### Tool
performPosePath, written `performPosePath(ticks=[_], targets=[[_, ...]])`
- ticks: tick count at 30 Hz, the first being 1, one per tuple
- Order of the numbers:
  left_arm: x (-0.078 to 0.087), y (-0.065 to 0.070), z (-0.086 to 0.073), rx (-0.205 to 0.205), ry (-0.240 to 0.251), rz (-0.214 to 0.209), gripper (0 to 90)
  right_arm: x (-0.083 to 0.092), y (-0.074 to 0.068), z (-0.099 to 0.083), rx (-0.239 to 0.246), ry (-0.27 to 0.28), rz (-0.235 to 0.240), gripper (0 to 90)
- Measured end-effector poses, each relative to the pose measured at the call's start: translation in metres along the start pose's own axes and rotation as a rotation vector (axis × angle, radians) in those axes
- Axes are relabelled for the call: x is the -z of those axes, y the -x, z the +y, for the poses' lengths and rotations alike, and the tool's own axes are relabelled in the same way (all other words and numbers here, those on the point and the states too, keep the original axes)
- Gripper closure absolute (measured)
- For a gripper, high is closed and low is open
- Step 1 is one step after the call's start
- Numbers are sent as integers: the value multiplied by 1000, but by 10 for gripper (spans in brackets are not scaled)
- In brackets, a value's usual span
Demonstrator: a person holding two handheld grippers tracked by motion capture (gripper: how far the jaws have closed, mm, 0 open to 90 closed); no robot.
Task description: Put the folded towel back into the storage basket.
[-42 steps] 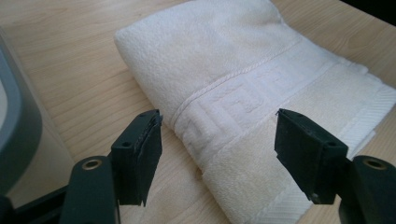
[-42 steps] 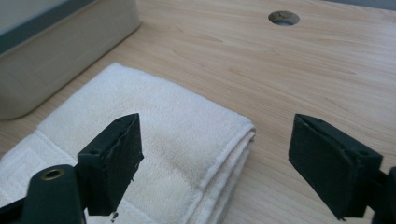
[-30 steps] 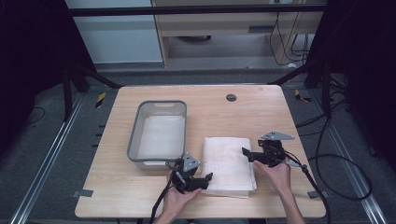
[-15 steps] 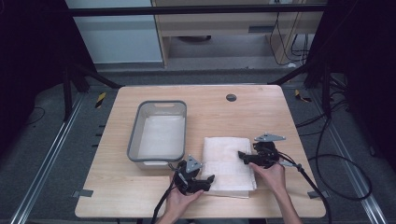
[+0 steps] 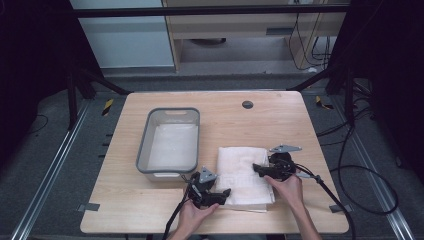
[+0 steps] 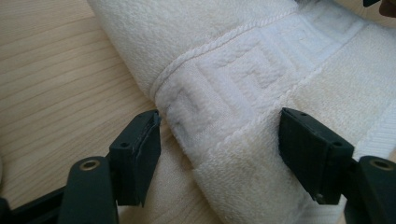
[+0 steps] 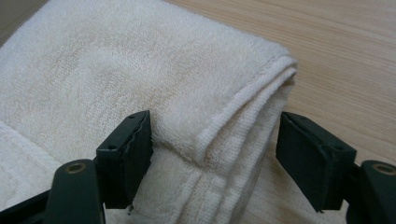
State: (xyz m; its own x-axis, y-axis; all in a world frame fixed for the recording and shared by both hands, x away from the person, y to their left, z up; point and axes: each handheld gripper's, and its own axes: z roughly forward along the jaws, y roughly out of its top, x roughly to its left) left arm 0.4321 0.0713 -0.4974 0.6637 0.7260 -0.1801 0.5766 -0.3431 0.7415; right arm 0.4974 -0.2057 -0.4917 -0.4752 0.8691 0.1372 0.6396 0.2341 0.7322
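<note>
A folded white towel (image 5: 242, 170) lies on the wooden table (image 5: 280, 120), near its front edge. My left gripper (image 5: 223, 193) lies low at the towel's near left corner. In the left gripper view its jaws are open around the patterned border of the towel (image 6: 233, 60), the left pad (image 6: 140, 154) right at the hem. My right gripper (image 5: 258, 169) reaches in over the towel's right side. Its jaws have just been closing and stand open astride the folded edge of the towel (image 7: 116, 70), with a gap at each pad (image 7: 308, 154).
A grey plastic bin (image 5: 142, 145) stands left of the towel, close to my left gripper. A dark round plug (image 5: 247, 104) sits in the tabletop at the back. Cables (image 5: 345, 170) trail off the right side of the table.
My right gripper has moved left and down onto the towel's right edge, and its jaws have narrowed a little. The left gripper has stayed at the near left corner.
</note>
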Motion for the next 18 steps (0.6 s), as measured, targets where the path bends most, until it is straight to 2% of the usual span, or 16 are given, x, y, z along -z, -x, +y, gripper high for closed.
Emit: performPosePath(ticks=[5,6,7,8,9,10,14,18], targets=[[-2,0,0,1,-3,-13,330,-2,1,0,-13,-11,9,279],[-2,1,0,3,-3,-12,340,-3,3,-1,-37,-14,31,300],[-2,1,0,3,-3,-12,345,-3,3,-1,-37,-14,31,300],[-2,2,0,1,-5,-13,353,-4,6,-2,-68,-16,59,316],[-2,2,0,1,-5,-13,360,-4,6,-2,-68,-16,59,316],[-2,2,0,0,-13,-20,367,-5,9,-3,-99,-25,93,353],[-3,1,1,10,-19,-32,388,-5,9,-2,-102,-30,120,411],[-4,-3,2,38,-33,-68,412,-5,9,-2,-117,-37,137,457]])
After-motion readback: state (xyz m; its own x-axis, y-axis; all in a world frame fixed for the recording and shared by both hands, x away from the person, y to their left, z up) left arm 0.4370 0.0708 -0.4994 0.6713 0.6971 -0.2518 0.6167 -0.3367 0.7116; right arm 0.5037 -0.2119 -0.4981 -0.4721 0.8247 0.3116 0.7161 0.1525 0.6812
